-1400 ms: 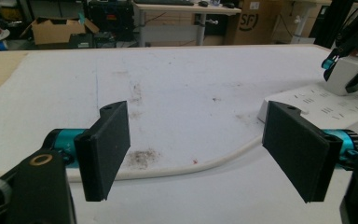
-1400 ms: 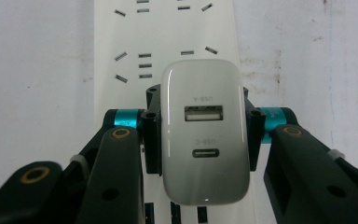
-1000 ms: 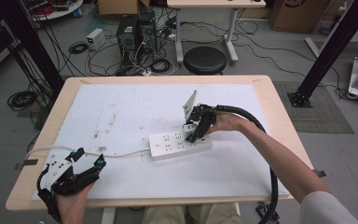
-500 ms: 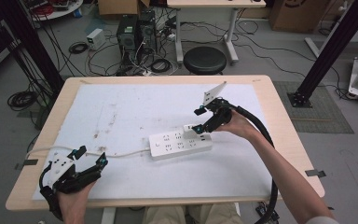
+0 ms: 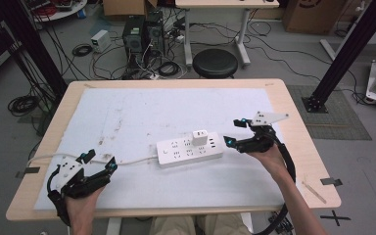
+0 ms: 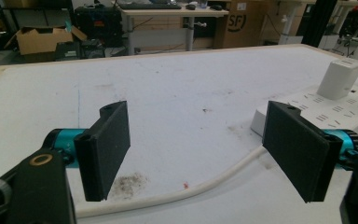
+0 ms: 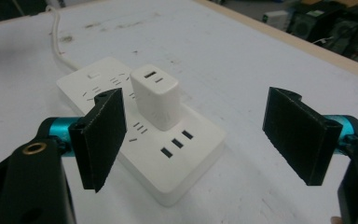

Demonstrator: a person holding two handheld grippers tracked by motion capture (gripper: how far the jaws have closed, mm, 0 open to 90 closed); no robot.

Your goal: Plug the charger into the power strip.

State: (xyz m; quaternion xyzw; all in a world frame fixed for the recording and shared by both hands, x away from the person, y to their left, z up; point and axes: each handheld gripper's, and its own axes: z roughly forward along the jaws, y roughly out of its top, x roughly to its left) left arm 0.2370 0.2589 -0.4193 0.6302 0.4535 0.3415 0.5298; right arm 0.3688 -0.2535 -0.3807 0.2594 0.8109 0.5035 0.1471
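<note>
A: Where is the small white cube-shaped plastic charger (image 5: 199, 137) now?

B: Plugged upright into the long white plastic power strip (image 5: 190, 152), which lies near the middle of the bench (image 5: 293, 127), a little toward its near edge. The strip's white cord (image 5: 132, 159) trails toward the left edge.

A: And the right gripper (image 5: 239, 133)?

B: Just beside the strip's right end, apart from it. Its 2 fingers (image 7: 103, 135) have just been opening and stand wide, with nothing between them.

A: The left gripper (image 5: 98, 163)?

B: Near the near left corner, by the cord, fingers spread wide and holding nothing.

A: How would the charger handle?

B: I judge it light, rigid and smooth, so fairly slippery. Its prongs probably sit tight, and the strip may lift with it. Best to pinch its 2 flat opposite sides low down and pull straight up, while the other gripper pins the strip.
</note>
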